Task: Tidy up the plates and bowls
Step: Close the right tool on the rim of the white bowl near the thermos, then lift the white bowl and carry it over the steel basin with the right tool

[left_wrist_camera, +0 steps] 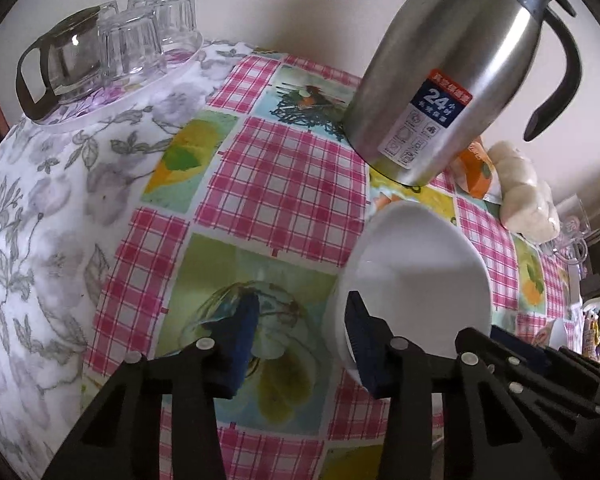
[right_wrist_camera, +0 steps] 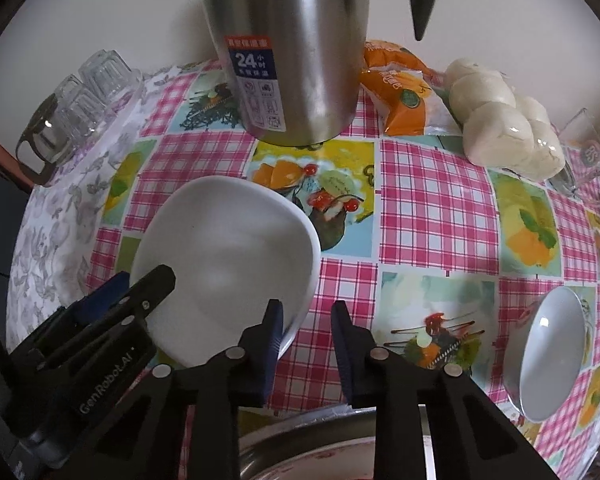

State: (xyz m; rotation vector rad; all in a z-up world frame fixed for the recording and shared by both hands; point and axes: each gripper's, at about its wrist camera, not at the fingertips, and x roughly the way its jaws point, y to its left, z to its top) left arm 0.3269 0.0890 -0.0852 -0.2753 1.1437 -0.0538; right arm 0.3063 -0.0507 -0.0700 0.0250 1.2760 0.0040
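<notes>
A white bowl (left_wrist_camera: 412, 280) (right_wrist_camera: 228, 256) sits on the checked tablecloth below a steel thermos. My left gripper (left_wrist_camera: 300, 304) straddles its rim on one side: one blue pad (left_wrist_camera: 364, 344) is inside the bowl, the other (left_wrist_camera: 244, 332) stands well outside, so it is open. My right gripper (right_wrist_camera: 306, 306) straddles the opposite rim, with one pad (right_wrist_camera: 274, 336) inside and the other pad (right_wrist_camera: 344, 340) outside with a gap, also open. Each gripper shows in the other's view, the left gripper (right_wrist_camera: 144, 280) and the right gripper (left_wrist_camera: 496, 340). A second white bowl (right_wrist_camera: 548, 352) lies at the right.
The steel thermos (left_wrist_camera: 440, 80) (right_wrist_camera: 292, 60) stands just behind the bowl. Upturned glasses (left_wrist_camera: 132, 40) sit on a clear tray at the far left. A bag of buns (right_wrist_camera: 508, 132), an orange packet (right_wrist_camera: 404, 96) and a glass mug (right_wrist_camera: 588, 160) lie far right. A metal basin (right_wrist_camera: 300, 440) is nearest.
</notes>
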